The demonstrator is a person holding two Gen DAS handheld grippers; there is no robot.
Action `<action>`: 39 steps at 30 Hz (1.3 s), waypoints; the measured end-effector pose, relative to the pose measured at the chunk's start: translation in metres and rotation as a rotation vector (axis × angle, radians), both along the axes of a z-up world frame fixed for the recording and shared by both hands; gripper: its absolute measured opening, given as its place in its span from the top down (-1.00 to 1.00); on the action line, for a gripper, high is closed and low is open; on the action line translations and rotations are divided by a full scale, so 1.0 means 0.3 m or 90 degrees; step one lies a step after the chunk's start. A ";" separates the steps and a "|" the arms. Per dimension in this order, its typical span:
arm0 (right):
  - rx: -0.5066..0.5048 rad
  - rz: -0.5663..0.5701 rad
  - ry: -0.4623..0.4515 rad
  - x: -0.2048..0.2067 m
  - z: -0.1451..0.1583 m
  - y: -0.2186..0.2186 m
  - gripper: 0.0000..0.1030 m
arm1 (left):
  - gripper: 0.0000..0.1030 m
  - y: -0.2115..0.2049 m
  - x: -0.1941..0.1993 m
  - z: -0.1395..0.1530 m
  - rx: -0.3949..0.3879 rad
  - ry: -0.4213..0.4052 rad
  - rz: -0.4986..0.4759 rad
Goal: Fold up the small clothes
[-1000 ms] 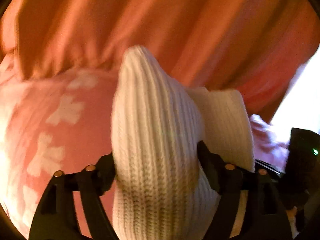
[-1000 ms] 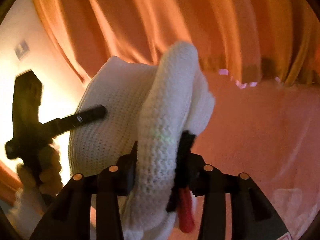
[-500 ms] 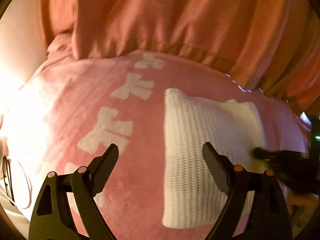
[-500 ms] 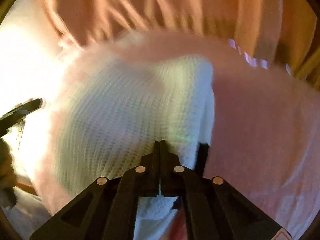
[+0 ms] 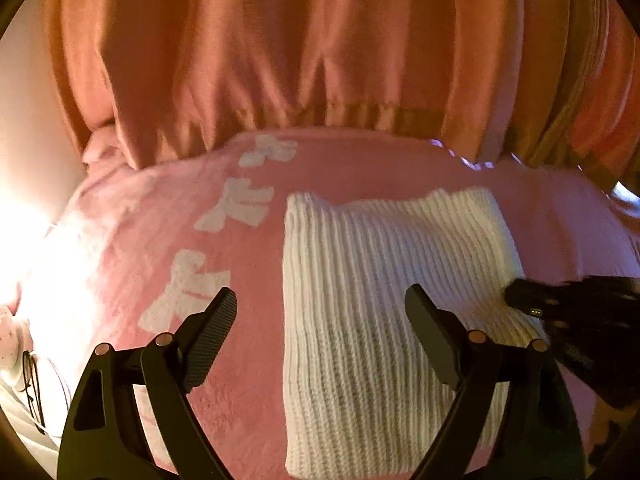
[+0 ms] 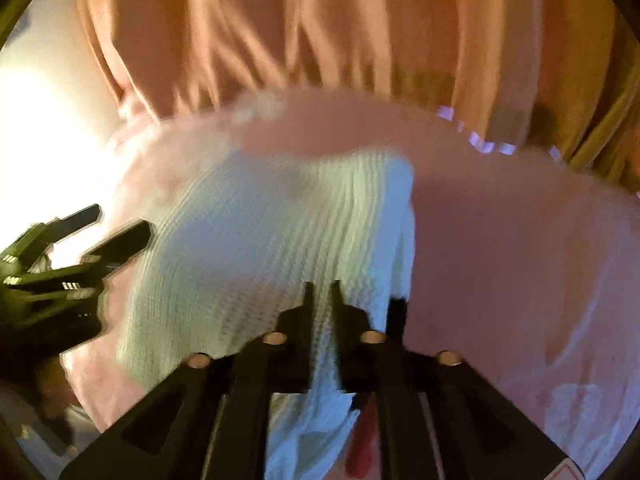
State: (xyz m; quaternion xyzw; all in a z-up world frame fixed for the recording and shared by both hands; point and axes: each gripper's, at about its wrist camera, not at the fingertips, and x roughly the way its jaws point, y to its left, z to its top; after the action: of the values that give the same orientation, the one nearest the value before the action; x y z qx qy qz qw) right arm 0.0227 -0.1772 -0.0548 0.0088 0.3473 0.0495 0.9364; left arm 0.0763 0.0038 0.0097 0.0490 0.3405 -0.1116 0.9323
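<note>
A white ribbed knit garment (image 5: 352,248) lies folded flat on a pink blanket (image 5: 256,280) printed with white bows. My left gripper (image 5: 320,294) hovers open over the garment's near left part; one finger is above the blanket, the other above the knit, and neither presses on anything. In the right wrist view the garment (image 6: 248,248) fills the middle. My right gripper (image 6: 323,290) sits low over its near right part. Its jaws are opening, a narrow gap shows knit behind it, and the pads grip nothing. Each gripper shows in the other's view: right gripper (image 5: 520,296), left gripper (image 6: 116,228).
Orange curtains (image 5: 280,60) hang behind the far edge of the blanket (image 6: 500,260). A brightly lit wall (image 5: 24,160) stands on the left. Something white with a dark cord (image 5: 24,368) lies at the blanket's near left edge.
A second ago both grippers held the knit garment raised. It now lies flat, the left jaws are wide apart, and the right jaws, shut half a second ago, have parted slightly.
</note>
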 end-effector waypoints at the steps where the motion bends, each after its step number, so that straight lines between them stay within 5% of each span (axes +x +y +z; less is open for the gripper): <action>1: 0.003 -0.008 -0.016 -0.014 0.015 0.003 0.22 | -0.65 -0.003 -0.004 0.002 0.000 -0.010 0.007; 6: 0.021 -0.078 -0.084 -0.145 0.022 -0.023 -0.18 | -0.74 -0.002 -0.060 0.021 -0.023 -0.038 0.045; 11: 0.006 -0.132 -0.093 -0.212 -0.057 -0.058 -0.35 | -0.74 0.010 -0.145 -0.009 -0.050 -0.026 0.041; 20: -0.045 -0.149 -0.080 -0.291 -0.113 -0.074 -0.38 | -0.74 -0.016 -0.251 -0.140 0.008 -0.002 0.032; 39: -0.041 -0.157 -0.065 -0.289 -0.143 -0.041 -0.39 | -0.74 -0.018 -0.266 -0.182 0.010 0.002 0.022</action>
State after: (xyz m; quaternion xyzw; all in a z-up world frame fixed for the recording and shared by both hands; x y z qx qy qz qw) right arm -0.0640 -0.1893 -0.0976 0.0189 0.2971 -0.0770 0.9515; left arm -0.0034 -0.0016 -0.0449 0.0499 0.3432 -0.0929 0.9333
